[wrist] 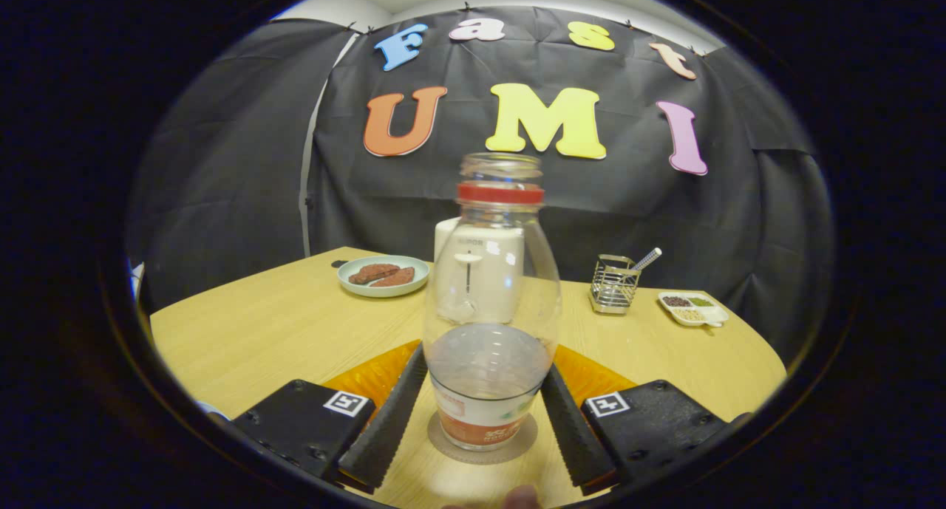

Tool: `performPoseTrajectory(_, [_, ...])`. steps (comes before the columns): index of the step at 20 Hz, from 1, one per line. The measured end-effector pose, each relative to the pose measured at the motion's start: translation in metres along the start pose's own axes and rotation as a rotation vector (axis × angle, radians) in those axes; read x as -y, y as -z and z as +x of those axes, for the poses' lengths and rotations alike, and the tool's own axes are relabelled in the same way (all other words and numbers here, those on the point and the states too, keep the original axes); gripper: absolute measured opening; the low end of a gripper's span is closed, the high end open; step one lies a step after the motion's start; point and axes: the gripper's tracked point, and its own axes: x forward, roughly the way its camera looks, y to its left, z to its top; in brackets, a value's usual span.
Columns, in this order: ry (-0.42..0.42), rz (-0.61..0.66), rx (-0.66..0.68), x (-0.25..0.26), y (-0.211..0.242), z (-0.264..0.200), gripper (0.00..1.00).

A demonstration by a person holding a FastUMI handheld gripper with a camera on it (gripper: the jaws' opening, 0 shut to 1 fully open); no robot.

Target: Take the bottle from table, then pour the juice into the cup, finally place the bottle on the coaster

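Your fingers (484, 409) are pinching the clear plastic bottle with the red neck ring (491, 295) low on its body. It is standing upright between them, resting on the round grey coaster (484, 444) on the wooden worktop (281, 332).

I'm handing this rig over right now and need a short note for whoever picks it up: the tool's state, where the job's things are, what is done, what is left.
Tool: fingers on both sides of the bottle's lower body, apparently pressing it; grip looks closed on it.
Bottle: upright, uncapped, seemingly empty, its base on the round coaster on the table.
Cup: cannot place it with certainty; a white container stands behind the bottle.
Done: bottle appears set on the coaster.
Left: open the fingers and back away.
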Motion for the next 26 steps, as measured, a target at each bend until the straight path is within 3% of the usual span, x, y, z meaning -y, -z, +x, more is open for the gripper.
performPoseTrajectory(6, [0.016,0.004,0.024,0.001,-0.023,-0.013,1.00])
performPoseTrajectory(12, [0.040,0.036,0.089,0.008,-0.072,-0.041,1.00])
performPoseTrajectory(19, [0.069,0.035,0.209,0.010,-0.140,-0.123,1.00])
performPoseTrajectory(26, [0.174,-0.002,0.291,0.030,-0.192,-0.223,1.00])
